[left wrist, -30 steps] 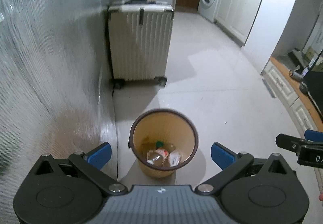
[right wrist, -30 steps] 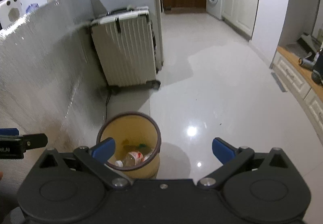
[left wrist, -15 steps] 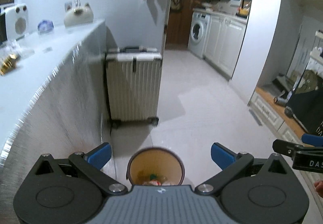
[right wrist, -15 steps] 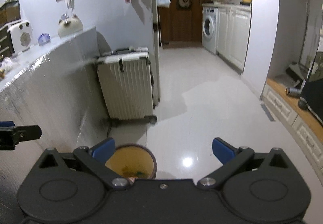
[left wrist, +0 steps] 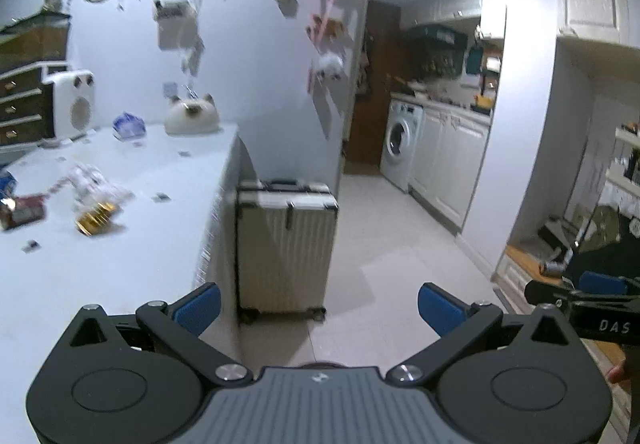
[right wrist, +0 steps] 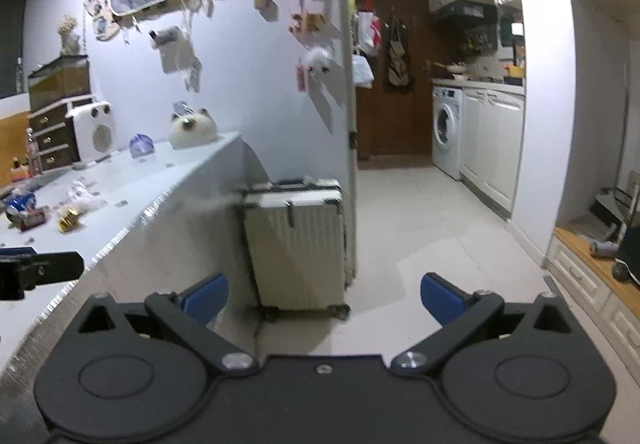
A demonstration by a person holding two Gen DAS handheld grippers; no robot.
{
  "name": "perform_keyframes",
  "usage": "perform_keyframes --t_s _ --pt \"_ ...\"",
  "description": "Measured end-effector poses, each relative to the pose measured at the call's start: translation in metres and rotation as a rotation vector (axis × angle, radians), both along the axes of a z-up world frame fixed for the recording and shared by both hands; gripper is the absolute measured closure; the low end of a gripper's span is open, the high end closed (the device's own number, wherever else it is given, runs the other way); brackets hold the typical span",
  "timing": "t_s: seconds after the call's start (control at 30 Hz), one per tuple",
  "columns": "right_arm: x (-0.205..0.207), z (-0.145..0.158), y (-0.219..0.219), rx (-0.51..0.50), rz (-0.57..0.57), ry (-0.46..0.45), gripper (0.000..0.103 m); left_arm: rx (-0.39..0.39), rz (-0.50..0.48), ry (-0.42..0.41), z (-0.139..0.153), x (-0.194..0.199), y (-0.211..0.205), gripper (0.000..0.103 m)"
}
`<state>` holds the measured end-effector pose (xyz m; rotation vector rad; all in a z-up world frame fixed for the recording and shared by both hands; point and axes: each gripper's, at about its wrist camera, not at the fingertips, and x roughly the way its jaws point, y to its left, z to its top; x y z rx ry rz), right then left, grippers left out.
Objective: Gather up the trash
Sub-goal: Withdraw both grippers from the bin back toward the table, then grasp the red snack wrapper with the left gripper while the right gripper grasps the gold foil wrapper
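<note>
Through the left wrist camera I see my left gripper [left wrist: 318, 304] level above the floor with its blue-padded fingers [left wrist: 199, 306] spread wide and nothing between them. To the left runs the long white table [left wrist: 120, 264], and the trash lies on it, well apart from the fingers: a crumpled white wrapper [left wrist: 94, 183], a shiny gold foil piece [left wrist: 96, 219] just in front of it, a dark red packet [left wrist: 25, 212] near the left edge, and small scraps scattered about. Farther back stand a cream cat-faced cushion [left wrist: 192, 115] and a white speaker-like box [left wrist: 74, 105]. Straight ahead, a ribbed cream hard-shell suitcase [left wrist: 286, 248] stands upright on the pale tiled floor [left wrist: 400, 256], against the table's end. A white front-loading washing machine [left wrist: 400, 145] sits in the kitchen beyond. My right gripper's tip [left wrist: 592, 298] shows at the far right edge.

Through the right wrist camera, my right gripper [right wrist: 324, 298] also has its blue fingers [right wrist: 440, 298] fully apart, gripping nothing. The same table [right wrist: 132, 203] stretches off to the left, with the white wrapper [right wrist: 82, 192], the gold foil piece [right wrist: 69, 222] and the red packet [right wrist: 32, 217] all near its far left part. The suitcase [right wrist: 298, 244] stands ahead between the fingers' lines, and the washing machine [right wrist: 446, 129] is farther back on the right. The left gripper's tip [right wrist: 40, 270] pokes in at the left edge, over the table's rim.
</note>
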<state>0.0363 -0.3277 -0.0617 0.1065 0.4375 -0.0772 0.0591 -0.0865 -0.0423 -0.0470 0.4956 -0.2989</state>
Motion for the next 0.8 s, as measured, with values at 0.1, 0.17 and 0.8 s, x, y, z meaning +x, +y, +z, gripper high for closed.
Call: perform_keyframes --t_s 0.1,0.17,0.8 --pt "0.009 0.012 0.018 0.0 0.028 -0.015 0.0 0.004 0.031 -0.042 0.018 -0.003 0.025 0.0" --pt "0.014 0.019 0.031 -0.001 0.047 -0.027 0.0 0.013 0.054 -0.069 0.03 -0.003 0.043 0.0" --pt "0.108 0.049 0.177 0.013 0.232 -0.055 0.0 0.116 0.241 -0.142 0.075 0.069 0.243 0.0"
